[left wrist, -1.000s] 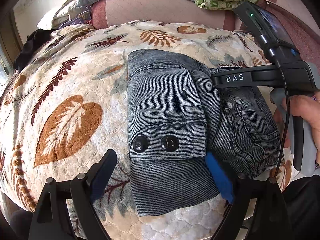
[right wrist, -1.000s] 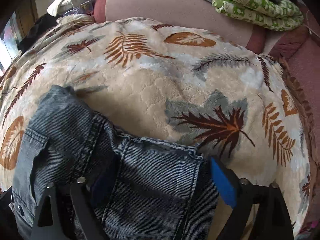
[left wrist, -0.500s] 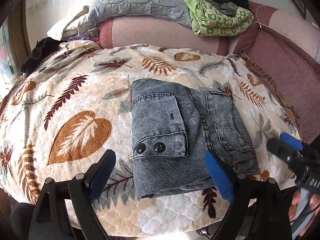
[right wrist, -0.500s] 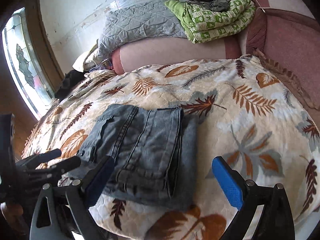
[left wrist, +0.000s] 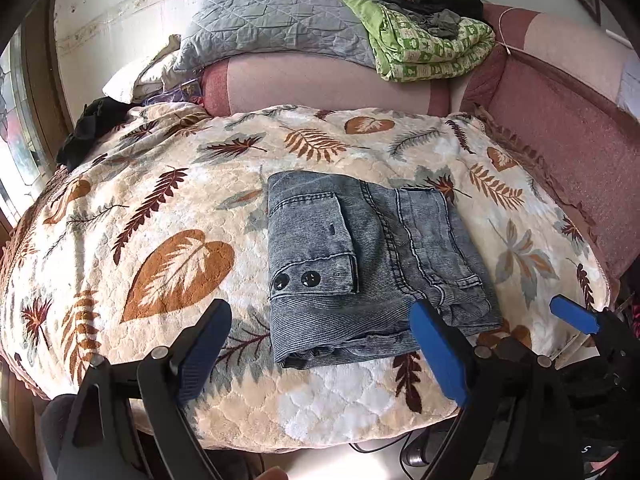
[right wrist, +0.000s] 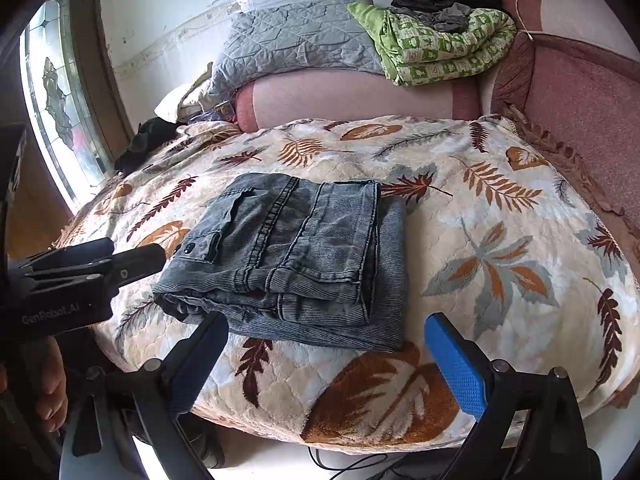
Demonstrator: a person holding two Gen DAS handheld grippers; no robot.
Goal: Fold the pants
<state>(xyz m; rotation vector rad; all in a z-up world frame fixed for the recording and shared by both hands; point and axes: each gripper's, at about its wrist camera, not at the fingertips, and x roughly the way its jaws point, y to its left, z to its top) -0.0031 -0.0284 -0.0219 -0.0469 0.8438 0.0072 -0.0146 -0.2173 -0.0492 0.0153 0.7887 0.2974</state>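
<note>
The pants (left wrist: 372, 268) lie folded into a compact stack near the bed's (left wrist: 120, 208) front edge — folding looks finished. Both the left gripper (left wrist: 320, 356) and the right gripper (right wrist: 332, 364) hover with fingers spread, holding nothing — next, at most a tidy-up.

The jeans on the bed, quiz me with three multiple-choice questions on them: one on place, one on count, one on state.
1. Where do the jeans lie?
A. on the leaf-print blanket
B. on the green quilt
C. on the floor

2. How many dark buttons show on the pocket flap?
A. one
B. two
C. four

3. How do both claws stand?
A. shut on denim
B. one open, one shut
C. both open, holding nothing

Answers:
1 A: the leaf pattern surrounds the jeans.
2 B: a pair sits side by side at the flap's lower edge.
3 C: the left claw and right claw gape short of the fabric.
</note>
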